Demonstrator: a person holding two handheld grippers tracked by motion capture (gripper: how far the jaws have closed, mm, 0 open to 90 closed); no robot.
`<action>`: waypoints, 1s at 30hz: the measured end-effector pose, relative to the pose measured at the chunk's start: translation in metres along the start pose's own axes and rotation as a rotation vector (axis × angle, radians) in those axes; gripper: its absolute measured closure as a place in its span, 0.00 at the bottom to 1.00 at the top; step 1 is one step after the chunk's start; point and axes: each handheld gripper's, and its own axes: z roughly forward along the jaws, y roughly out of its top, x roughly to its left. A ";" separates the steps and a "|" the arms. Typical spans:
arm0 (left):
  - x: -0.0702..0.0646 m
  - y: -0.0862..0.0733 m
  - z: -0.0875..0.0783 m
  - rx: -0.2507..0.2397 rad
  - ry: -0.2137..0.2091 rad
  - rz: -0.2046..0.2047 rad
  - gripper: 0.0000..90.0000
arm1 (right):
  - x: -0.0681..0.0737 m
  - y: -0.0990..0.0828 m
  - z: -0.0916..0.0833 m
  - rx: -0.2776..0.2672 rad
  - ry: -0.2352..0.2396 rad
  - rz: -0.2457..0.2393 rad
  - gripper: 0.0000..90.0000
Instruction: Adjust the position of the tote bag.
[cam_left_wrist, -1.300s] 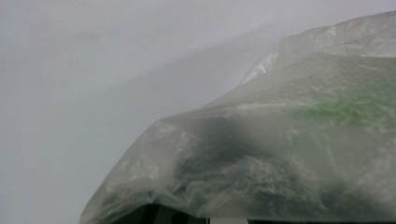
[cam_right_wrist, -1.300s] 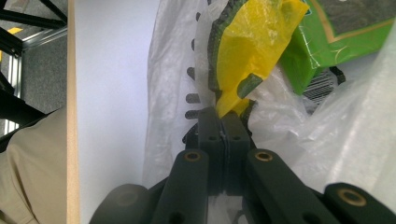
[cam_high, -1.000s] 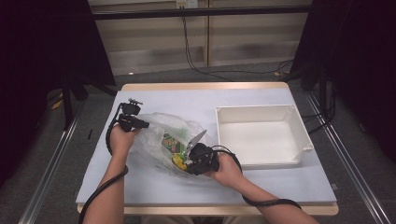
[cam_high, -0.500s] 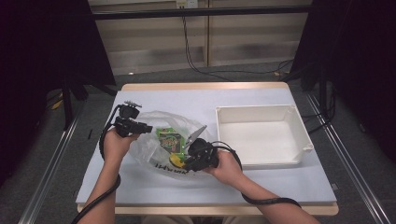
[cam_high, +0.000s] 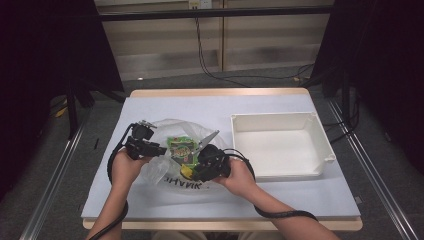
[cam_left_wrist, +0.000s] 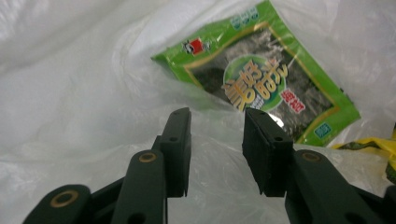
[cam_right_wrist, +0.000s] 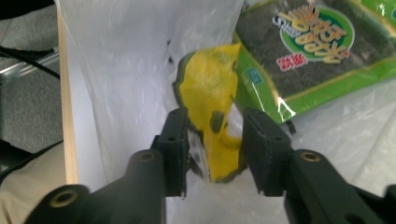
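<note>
While the left gripper (cam_left_wrist: 215, 154) has just been opening, jaws part-spread over bag film (cam_left_wrist: 93, 116) with nothing between, green packet (cam_left_wrist: 261, 79) lies just beyond its fingertips. Right gripper (cam_right_wrist: 212, 149), also opening, straddles the yellow packet (cam_right_wrist: 210, 107), apparently releasing it; grip uncertain.

Left hand-held gripper (cam_left_wrist: 217, 154) sat low in frame, both black jaws pointed into the clear plastic bag (cam_left_wrist: 79, 93). Jaws had just been opening; gap stood between them with only thin bag film behind it, nothing pinched that I could tell. Green seaweed packet (cam_left_wrist: 261, 74) lay inside the bag just past the jaw tips, tilted, round label face-up, red logo at its top-left corner. Yellow packet (cam_left_wrist: 373, 147) edge poked in at the right, just beside the green one's lower corner.
</note>
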 end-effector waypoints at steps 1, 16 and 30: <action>-0.001 -0.001 0.001 0.010 0.004 0.006 0.69 | 0.000 0.002 0.001 -0.009 0.002 -0.006 0.65; -0.017 -0.004 0.008 0.010 0.046 -0.006 0.39 | 0.014 0.014 0.027 0.016 0.056 -0.032 0.94; -0.014 -0.032 0.009 0.033 0.021 -0.022 0.92 | 0.001 0.017 0.005 -0.030 0.015 0.030 0.68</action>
